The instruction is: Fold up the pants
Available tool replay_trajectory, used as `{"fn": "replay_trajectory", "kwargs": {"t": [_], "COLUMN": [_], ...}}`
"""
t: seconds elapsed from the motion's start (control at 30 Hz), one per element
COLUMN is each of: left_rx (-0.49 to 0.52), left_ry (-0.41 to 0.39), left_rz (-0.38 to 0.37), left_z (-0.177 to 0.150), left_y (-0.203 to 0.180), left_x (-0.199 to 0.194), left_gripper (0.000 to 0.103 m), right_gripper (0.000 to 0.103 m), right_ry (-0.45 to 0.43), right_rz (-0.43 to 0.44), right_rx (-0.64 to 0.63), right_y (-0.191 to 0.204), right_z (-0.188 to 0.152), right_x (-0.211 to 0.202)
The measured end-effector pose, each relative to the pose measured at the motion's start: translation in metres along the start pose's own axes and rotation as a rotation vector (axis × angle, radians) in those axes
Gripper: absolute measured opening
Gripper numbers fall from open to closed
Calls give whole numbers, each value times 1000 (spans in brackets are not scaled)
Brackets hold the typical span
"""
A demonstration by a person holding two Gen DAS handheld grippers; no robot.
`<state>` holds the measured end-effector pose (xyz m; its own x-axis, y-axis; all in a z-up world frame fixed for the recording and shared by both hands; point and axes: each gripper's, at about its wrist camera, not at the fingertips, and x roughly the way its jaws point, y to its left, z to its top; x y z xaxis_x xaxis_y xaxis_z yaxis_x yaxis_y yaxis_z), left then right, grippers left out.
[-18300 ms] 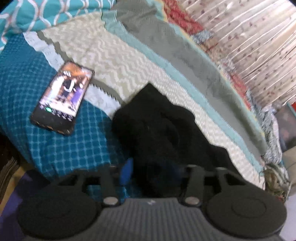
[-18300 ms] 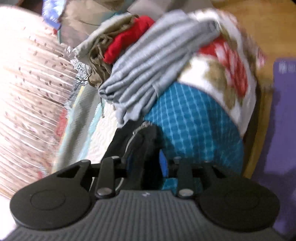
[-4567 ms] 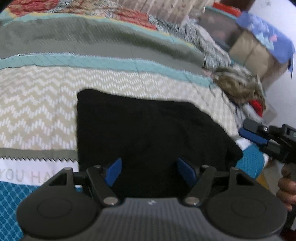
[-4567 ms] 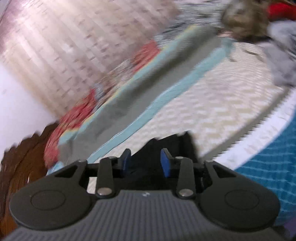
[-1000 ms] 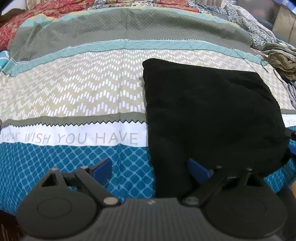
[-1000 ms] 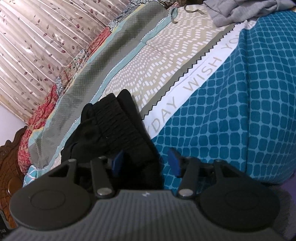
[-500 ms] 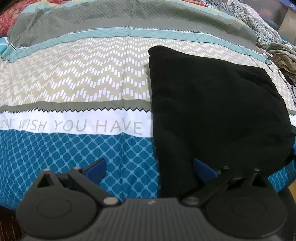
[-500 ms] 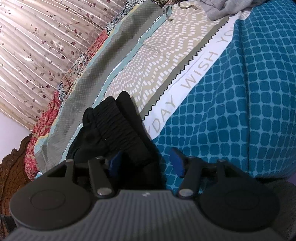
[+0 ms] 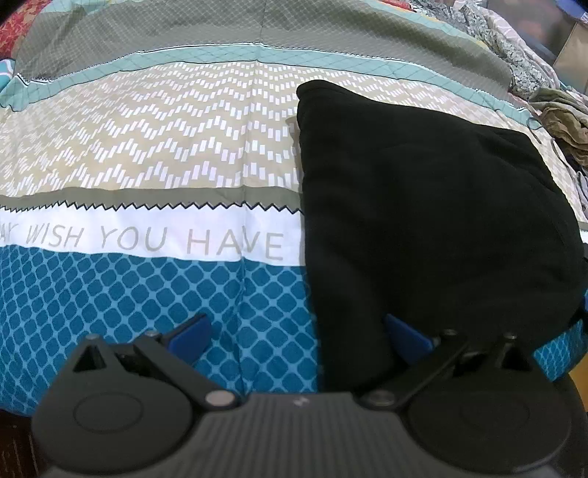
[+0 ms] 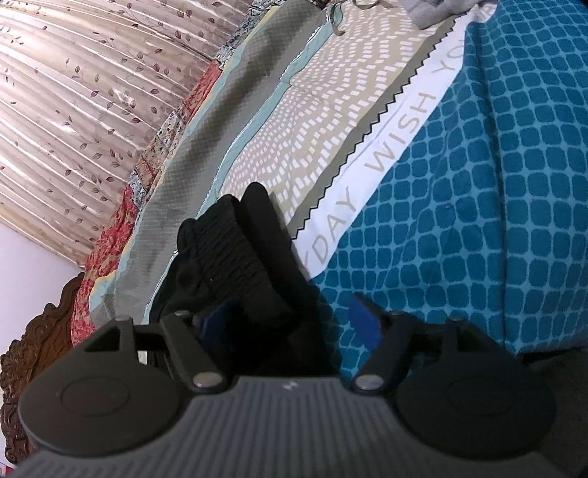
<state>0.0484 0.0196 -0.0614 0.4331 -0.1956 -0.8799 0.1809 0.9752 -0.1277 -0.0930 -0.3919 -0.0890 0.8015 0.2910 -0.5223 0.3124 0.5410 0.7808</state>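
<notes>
The black pants lie folded into a thick rectangle on the patterned bedspread. My left gripper is open at the pants' near left corner, its right finger over the black cloth and its left finger over the blue pattern. In the right wrist view the pants' ribbed waistband end is stacked in layers. My right gripper is open around that near end, with the cloth lying between the blue pads.
A pile of other clothes lies at the bed's far right. A grey garment sits at the top of the right wrist view. A leaf-patterned curtain and carved wooden headboard border the bed.
Both grippers have opened wider over the last second. The left gripper has drawn back slightly toward the bed's near edge. The pants have not moved.
</notes>
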Motion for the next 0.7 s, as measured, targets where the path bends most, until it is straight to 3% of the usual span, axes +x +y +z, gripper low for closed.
{"fn": "replay_trajectory", "kwargs": {"t": [0.7], "left_rx": [-10], "left_ry": [-15], "left_rz": [-13], "left_z": [-1], "left_y": [1], "left_x": [-2], "left_gripper": [103], "right_gripper": [75], "right_ry": [3], "right_rz": [7], "right_rx": [1], "right_y": [-1], "right_z": [0], "right_x": [-1]}}
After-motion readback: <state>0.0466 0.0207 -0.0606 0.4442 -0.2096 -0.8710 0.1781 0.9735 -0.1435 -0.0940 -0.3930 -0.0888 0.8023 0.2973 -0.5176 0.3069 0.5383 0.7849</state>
